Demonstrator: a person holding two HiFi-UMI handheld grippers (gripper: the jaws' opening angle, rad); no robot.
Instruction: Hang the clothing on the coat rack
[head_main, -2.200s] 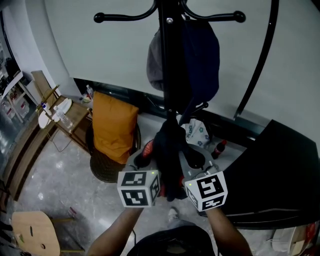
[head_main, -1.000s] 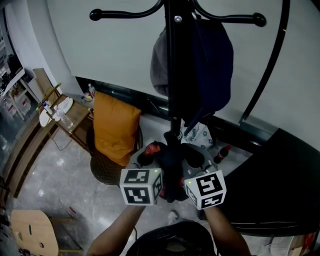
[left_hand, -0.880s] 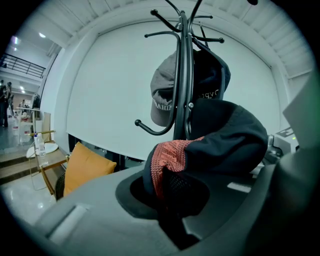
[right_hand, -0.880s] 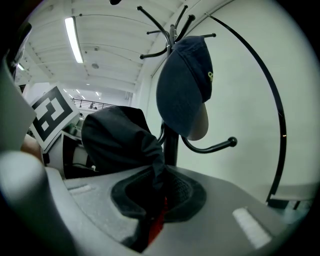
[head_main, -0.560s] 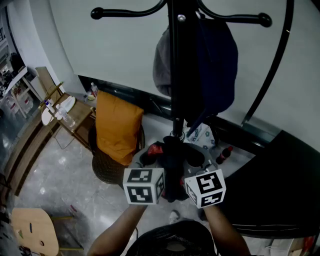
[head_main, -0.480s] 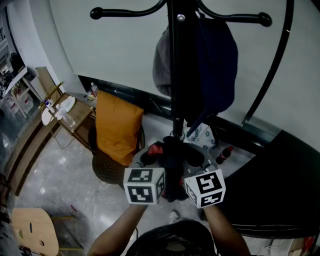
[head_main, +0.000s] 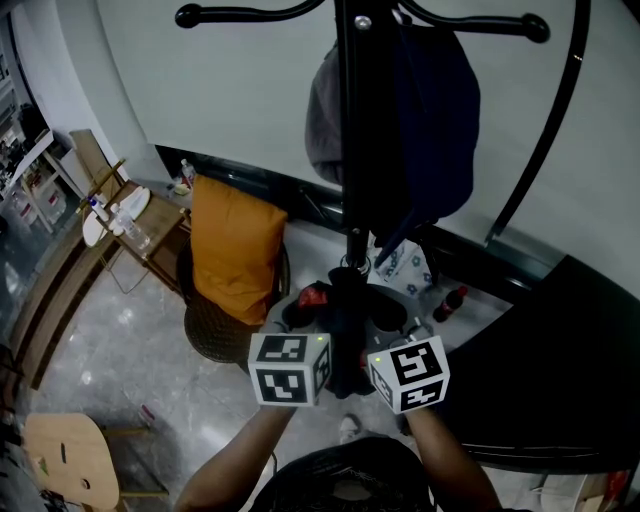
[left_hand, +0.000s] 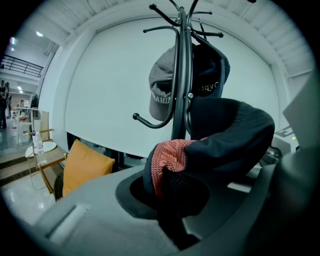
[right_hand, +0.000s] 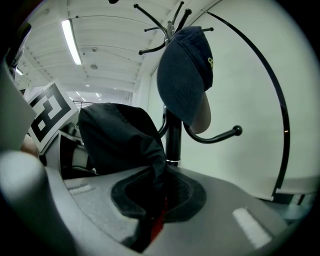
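A black coat rack (head_main: 350, 150) stands straight ahead, with a grey cap (head_main: 322, 110) and a navy cap (head_main: 435, 120) hanging on its hooks. Just in front of its pole, a dark garment (head_main: 345, 325) with a red knit trim (left_hand: 167, 160) bunches up between my two grippers. My left gripper (head_main: 305, 310) is shut on the trim end (left_hand: 170, 200). On the other side my right gripper (head_main: 388, 318) is shut on dark cloth (right_hand: 120, 140), with a red strip showing in its jaws (right_hand: 150, 210). A free lower hook (right_hand: 220, 136) curves out to the right of the pole.
An orange cushion (head_main: 232, 255) leans in a wicker chair at the left, beside a wooden side table (head_main: 140, 235) with bottles. A black curved rod (head_main: 540, 120) rises at the right over a black surface (head_main: 560, 370). A red-capped bottle (head_main: 450, 300) and a patterned bag (head_main: 405, 265) sit by the rack's foot.
Since the oldest frame both grippers and the garment have drawn a little closer to the rack pole. Over the last second hardly anything has shifted.
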